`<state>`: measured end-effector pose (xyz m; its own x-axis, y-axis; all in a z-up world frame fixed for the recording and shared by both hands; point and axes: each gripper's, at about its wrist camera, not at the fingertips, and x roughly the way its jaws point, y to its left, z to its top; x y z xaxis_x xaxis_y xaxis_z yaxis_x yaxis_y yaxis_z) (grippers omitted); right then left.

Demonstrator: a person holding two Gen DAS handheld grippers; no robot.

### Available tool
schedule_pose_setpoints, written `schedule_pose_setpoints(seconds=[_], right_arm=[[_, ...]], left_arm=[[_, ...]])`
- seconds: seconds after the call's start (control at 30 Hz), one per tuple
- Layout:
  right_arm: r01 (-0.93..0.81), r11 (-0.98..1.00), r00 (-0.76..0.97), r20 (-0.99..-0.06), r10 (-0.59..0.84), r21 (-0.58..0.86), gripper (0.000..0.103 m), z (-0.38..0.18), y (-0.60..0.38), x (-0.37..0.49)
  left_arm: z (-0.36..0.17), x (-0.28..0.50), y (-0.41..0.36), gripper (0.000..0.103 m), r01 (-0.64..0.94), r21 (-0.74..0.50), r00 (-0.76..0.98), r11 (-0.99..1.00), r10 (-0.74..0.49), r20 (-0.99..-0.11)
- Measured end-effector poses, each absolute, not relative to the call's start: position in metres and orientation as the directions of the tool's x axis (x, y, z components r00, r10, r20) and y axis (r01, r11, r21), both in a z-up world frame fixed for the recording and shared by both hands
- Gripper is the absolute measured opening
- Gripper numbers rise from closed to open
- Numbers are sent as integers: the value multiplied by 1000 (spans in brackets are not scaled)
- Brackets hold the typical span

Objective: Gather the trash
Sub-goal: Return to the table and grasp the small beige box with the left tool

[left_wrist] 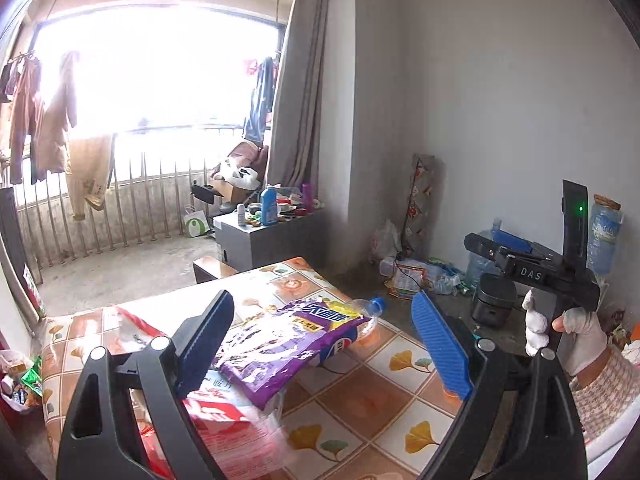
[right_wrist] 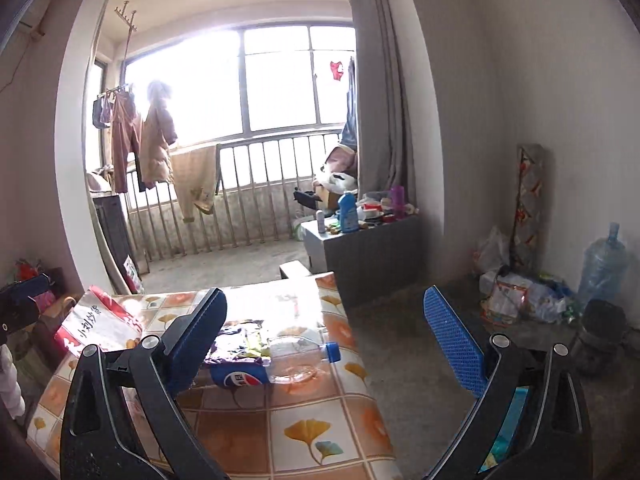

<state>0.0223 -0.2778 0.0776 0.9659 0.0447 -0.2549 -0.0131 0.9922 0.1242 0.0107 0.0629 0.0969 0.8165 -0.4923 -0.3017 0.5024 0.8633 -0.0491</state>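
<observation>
Both the left gripper (left_wrist: 324,344) and right gripper (right_wrist: 326,344) are wide open, holding nothing. Next job, I think: grab the purple bag (left_wrist: 288,344) beside the bottle (right_wrist: 296,360).

Purple wrapper (left_wrist: 280,344) atop clear bottle (right_wrist: 296,360), tabletop

The left gripper (left_wrist: 320,344) stands wide open above the table (left_wrist: 372,404). Between its fingers, a purple snack bag (left_wrist: 280,356) covers an empty plastic bottle (left_wrist: 370,312).
</observation>
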Motion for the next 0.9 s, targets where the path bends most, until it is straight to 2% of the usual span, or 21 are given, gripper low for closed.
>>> schedule_pose_setpoints(seconds=[0.1, 0.27, 0.4, 0.47, 0.53, 0.63, 0.9], right_arm=[[-114, 986, 951, -274, 145, 125, 88, 77, -245, 34], [-289, 946, 887, -331, 321, 144, 78, 72, -183, 49], [-422, 897, 815, -376, 440, 133, 73, 67, -140, 51], [-459, 875, 775, -413, 478, 153, 70, 64, -127, 56], [-473, 858, 732, -453, 509, 199, 65, 61, -119, 67], [-473, 825, 669, -484, 564, 309, 60, 57, -120, 81], [-523, 797, 650, -464, 602, 302, 59, 64, -104, 74]], left_arm=[[97, 2, 114, 88, 407, -106, 867, 907, -420, -268], [83, 1, 179, 76, 249, -226, 913, 942, -306, -270], [55, 20, 218, 63, 118, -348, 901, 930, -248, -355], [35, 35, 230, 50, 57, -391, 874, 918, -236, -425], [17, 51, 236, 42, 18, -435, 842, 900, -248, -479], [3, 71, 242, 34, -9, -483, 813, 876, -274, -514], [11, 93, 238, 32, 60, -495, 807, 867, -334, -487]])
